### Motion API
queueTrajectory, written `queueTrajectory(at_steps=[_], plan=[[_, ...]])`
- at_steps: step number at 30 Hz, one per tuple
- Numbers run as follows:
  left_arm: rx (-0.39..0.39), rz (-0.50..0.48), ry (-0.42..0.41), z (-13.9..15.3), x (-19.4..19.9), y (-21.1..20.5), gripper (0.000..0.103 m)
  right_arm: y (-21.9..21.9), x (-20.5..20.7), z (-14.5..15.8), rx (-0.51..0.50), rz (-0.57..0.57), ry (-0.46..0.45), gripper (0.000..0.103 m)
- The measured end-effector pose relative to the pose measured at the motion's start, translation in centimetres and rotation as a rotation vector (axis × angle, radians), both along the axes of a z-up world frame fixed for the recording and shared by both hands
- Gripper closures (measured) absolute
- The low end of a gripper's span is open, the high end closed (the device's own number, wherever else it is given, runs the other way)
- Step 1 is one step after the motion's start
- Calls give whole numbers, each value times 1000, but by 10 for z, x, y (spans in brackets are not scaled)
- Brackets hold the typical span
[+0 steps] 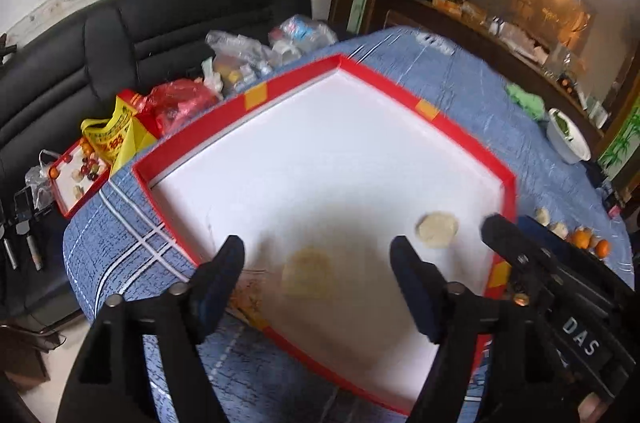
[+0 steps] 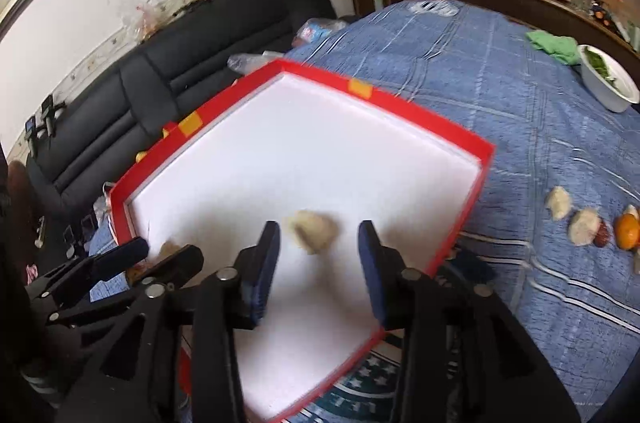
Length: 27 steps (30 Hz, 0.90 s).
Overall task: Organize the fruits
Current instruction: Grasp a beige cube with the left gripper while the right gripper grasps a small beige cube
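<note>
1. While both grippers are being held over the near end of the red-rimmed tray (image 1: 436,119), its white floor is being used as the collecting place, so the pieces are being set inside the rim rather than on the cloth.
2. The left gripper (image 1: 318,251) is being held with its fingers apart; a pale yellowish piece (image 1: 307,273) is lying blurred on the tray floor between them, touched by neither pad, so it is judged to be released.
3. The right gripper (image 2: 319,231) is likewise being held with its fingers parted around a pale lumpy piece (image 2: 312,229), which is resting on the tray, not pinched.
4. A gap is being kept between the two pieces, probably so that each lies separately.
5. More fruit is being left on the blue-covered worktop (image 2: 500,103), right of the tray: pale pieces (image 2: 584,225) and an orange (image 2: 626,231), well apart from either gripper and presumably awaiting collection.
6. A white bowl of greens (image 2: 608,81) is being left untouched at the far edge.
</note>
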<state>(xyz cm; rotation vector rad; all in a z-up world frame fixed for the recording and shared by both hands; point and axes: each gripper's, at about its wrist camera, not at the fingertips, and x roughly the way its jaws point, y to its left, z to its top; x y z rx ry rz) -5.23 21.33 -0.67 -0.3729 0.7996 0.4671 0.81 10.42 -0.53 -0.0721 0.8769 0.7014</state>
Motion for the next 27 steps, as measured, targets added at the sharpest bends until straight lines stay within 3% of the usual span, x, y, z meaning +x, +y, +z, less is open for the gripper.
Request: queueTrajectory(at_steps=[5,10,16,23,25,27], plan=[[28,-93,-37,8,9,-32,26,-49,-4,13,7,-61,-57,51],[51,-263,-60,11,31,-89,26,-140,7,9,-35,-243,-94,51],[81,-430,-40,1,66,-151,26,-239,44,-18,-126,-462,-38,51],[100,-526,-17,-12,106,-191,26,-242,80,-28,-193,-427,-48,53],[99,-542,-14,-14,116,-199,26,-241,86,-32,-205,-427,-48,57],[91,-563,-4,-18,128,-206,26,-238,92,-35,-210,-419,-36,75]])
